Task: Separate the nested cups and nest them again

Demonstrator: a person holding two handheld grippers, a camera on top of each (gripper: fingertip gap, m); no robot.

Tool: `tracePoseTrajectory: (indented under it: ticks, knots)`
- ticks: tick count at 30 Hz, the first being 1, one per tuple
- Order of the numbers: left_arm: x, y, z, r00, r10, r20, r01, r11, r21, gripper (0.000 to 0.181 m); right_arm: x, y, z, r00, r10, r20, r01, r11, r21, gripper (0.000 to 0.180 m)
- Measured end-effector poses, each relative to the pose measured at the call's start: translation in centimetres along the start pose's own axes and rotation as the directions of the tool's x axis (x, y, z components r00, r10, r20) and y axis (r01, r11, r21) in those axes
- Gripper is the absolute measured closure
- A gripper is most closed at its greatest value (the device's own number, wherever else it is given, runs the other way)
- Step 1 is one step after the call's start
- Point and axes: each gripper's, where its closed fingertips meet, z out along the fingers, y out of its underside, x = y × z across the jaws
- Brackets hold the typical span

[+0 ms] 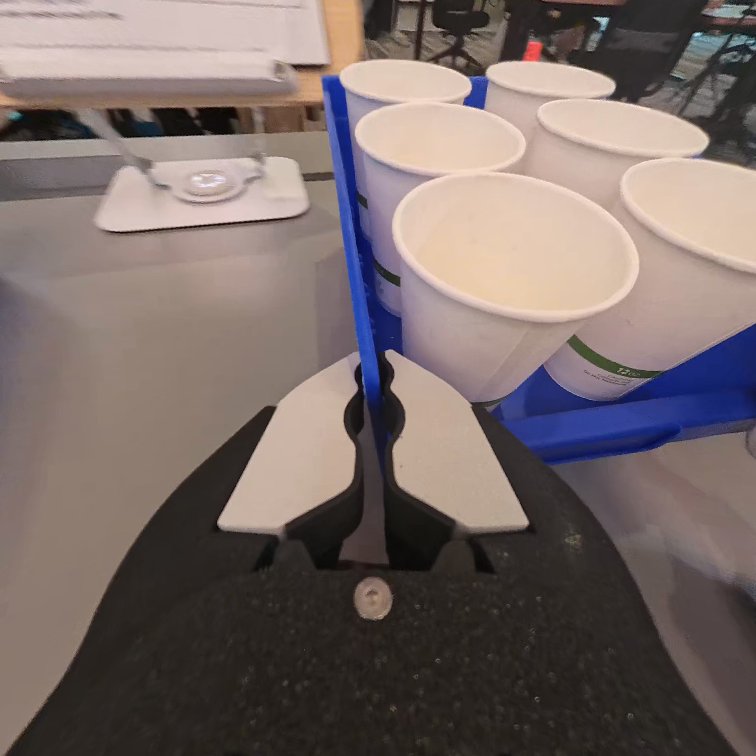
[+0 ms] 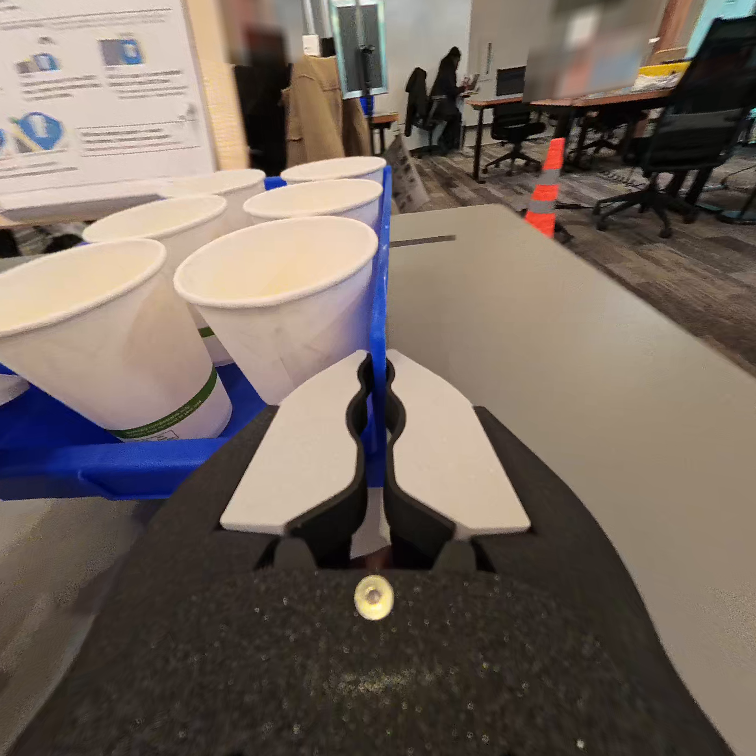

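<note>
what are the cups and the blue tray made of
Cups: likely paper, matte white, with rolled rims, a side seam and a printed green band. Blue tray: looks like rigid plastic, uniform colour and thin flat walls, which the left gripper and right gripper pinch.

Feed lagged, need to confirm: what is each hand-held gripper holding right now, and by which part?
Both hold the blue tray: left hand-held gripper shut on its left side wall, right hand-held gripper shut on its right side wall. Neither holds a cup.

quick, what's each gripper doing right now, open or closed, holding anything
Left gripper: closed on the left wall of the blue tray.
Right gripper: closed on the tray's right wall.
</note>
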Motion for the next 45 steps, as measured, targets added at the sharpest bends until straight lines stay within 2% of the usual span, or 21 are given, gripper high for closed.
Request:
tracePoseTrajectory:
  ticks: [7,12,18,21,22,23,24,25,29,33,35,37,41,44,45]
  knots:
    - [-13.2,0.5,-5.9,0.985,0.0,0.174,-0.003,1.0,0.018,0.177,-14.0,1.1,0.6,0.981,-0.014,0.193,0.025,0.998,-0.058,0.177]
    - [-19.4,2.1,-7.9,0.974,-0.003,0.228,0.007,1.0,-0.016,0.177,-20.0,3.3,0.8,0.958,-0.057,0.281,0.092,0.99,-0.111,0.176]
    - [-21.4,4.0,-7.5,0.973,-0.006,0.229,0.019,0.998,-0.058,0.177,-21.6,4.9,0.5,0.94,-0.067,0.336,0.134,0.975,-0.18,0.174]
    - [-21.6,4.1,-7.4,0.978,-0.029,0.207,0.04,0.998,-0.049,0.177,-21.9,5.0,0.0,0.927,-0.049,0.373,0.129,0.973,-0.192,0.166]
    - [-21.7,4.2,-7.6,0.978,-0.027,0.208,0.04,0.997,-0.061,0.173,-21.8,5.0,-0.3,0.922,-0.036,0.385,0.119,0.973,-0.195,0.153]
    - [-21.9,4.3,-8.1,0.975,-0.02,0.223,0.035,0.998,-0.061,0.154,-21.5,4.9,-0.8,0.921,-0.03,0.389,0.112,0.975,-0.19,0.145]
    - [-21.9,4.4,-8.9,0.976,-0.007,0.216,0.019,0.998,-0.053,0.138,-21.0,4.6,-1.5,0.919,-0.033,0.393,0.107,0.98,-0.169,0.143]
    - [-21.7,4.8,-9.9,0.981,0.003,0.193,0.007,0.999,-0.05,0.145,-20.4,4.3,-2.4,0.914,-0.04,0.403,0.107,0.984,-0.144,0.14]
    - [-23.7,6.7,-15.9,0.982,-0.004,0.188,0.008,1.0,-0.022,0.145,-18.9,4.4,-7.2,0.87,-0.076,0.486,0.134,0.987,-0.085,0.135]
    - [-31.4,6.2,-20.3,0.936,-0.01,0.352,-0.003,0.999,0.035,0.139,-20.0,5.0,-10.6,0.815,-0.046,0.578,0.104,0.992,-0.066,0.144]
    - [-36.0,5.7,-20.2,0.913,-0.024,0.408,0.022,1.0,0.01,0.13,-21.7,5.3,-11.5,0.781,-0.027,0.623,0.117,0.988,-0.104,0.141]
    - [-39.7,5.4,-18.9,0.913,-0.089,0.397,0.105,0.994,-0.018,0.123,-22.9,5.2,-12.4,0.764,-0.014,0.645,0.097,0.991,-0.093,0.142]
    - [-44.3,4.5,-15.2,0.905,-0.148,0.399,0.179,0.983,-0.042,0.118,-25.2,6.9,-13.1,0.733,-0.083,0.675,0.193,0.977,-0.089,0.142]
    - [-47.0,4.7,-13.4,0.872,-0.164,0.461,0.214,0.975,-0.058,0.125,-26.1,7.7,-13.5,0.713,-0.074,0.697,0.207,0.972,-0.109,0.143]
    - [-47.4,5.0,-12.9,0.87,-0.185,0.457,0.237,0.97,-0.058,0.137,-26.3,7.9,-13.6,0.709,-0.07,0.702,0.207,0.972,-0.113,0.143]
